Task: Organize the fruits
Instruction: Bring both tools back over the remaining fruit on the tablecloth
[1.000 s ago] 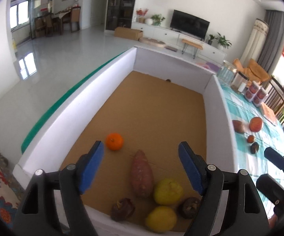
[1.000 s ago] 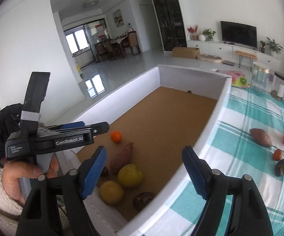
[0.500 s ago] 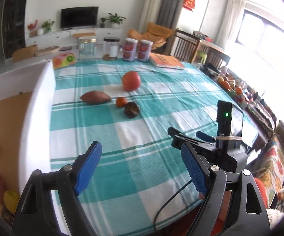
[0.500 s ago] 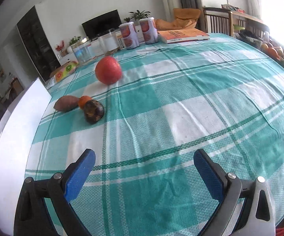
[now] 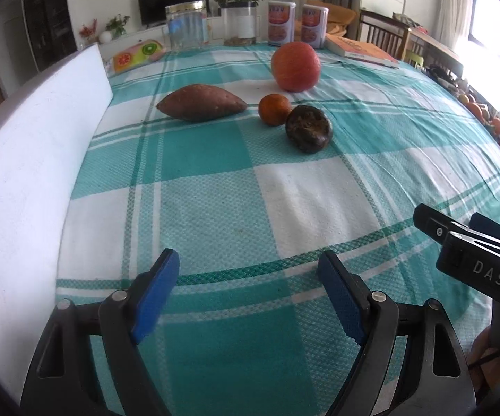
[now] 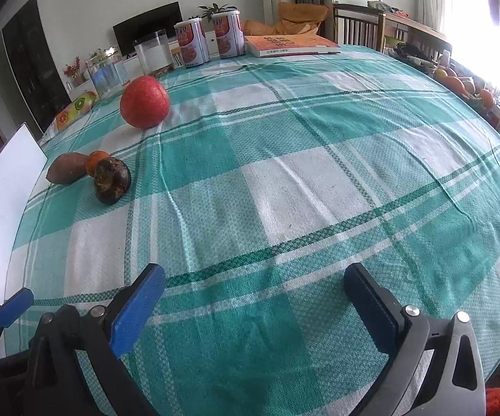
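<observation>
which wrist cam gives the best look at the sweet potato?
Left wrist. The sweet potato lies side-on and unobstructed on the checked cloth, its whole length visible. In the right wrist view it sits small near the left edge, with the small orange and dark fruit covering its right end.

White walls, black television (image 5: 173, 1) on a low white cabinet (image 5: 139, 36), wooden chairs (image 6: 361, 29), bright window (image 6: 492, 24) at right.

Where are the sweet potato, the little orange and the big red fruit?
sweet potato (image 5: 201, 101), left wrist view, middle of its skin
little orange (image 5: 273, 109), left wrist view, its front
big red fruit (image 6: 145, 102), right wrist view, its centre
</observation>
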The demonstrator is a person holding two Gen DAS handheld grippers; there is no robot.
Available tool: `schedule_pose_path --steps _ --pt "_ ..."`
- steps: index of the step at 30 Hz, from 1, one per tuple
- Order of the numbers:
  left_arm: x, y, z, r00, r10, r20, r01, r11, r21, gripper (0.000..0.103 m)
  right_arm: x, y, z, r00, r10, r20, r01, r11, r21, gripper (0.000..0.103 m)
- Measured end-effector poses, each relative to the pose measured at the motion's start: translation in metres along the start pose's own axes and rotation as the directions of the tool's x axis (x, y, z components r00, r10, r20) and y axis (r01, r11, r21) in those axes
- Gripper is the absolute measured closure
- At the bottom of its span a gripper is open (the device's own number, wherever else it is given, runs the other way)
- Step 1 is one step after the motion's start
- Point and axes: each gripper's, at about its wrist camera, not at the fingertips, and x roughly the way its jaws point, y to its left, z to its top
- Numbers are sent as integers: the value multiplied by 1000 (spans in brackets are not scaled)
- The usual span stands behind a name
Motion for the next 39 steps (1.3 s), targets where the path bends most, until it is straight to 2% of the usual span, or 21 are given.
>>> schedule_pose_path --steps 2,4,8,18,27,32,35,39 --pt "6 6 1 1000 8 10 -8 1000 -15 18 0 -1 -1 1000 5 0 -5 1000 2 0" --pt "7 12 1 1000 -14 10 14 999 -40 16 -1 -2 -1 1000 11 2 -11 1000 7 0" --pt "6 8 -1 1000 -2 10 2 1000 -13 14 -1 2 -1 1000 -5 -4 5 1000 -6 0" --pt "7 9 0 1000 -3 9 3 1000 -14 13 1 6 -2 999 -31 -15 31 999 -30 0" --pt "7 9 0 1000 -3 9 4 1000 -14 13 1 10 -3 1000 -19 -16 18 998 -54 0" --pt "7 9 0 1000 -5 9 5 1000 -16 13 0 10 -3 1000 20 -9 -21 998 -60 0" --pt "7 9 0 1000 -5 9 5 1000 -16 13 2 13 5 994 111 -17 -112 992 -62 0" --pt "7 10 0 1000 -5 9 5 1000 -16 13 11 34 26 991 128 -26 -130 973 -192 3"
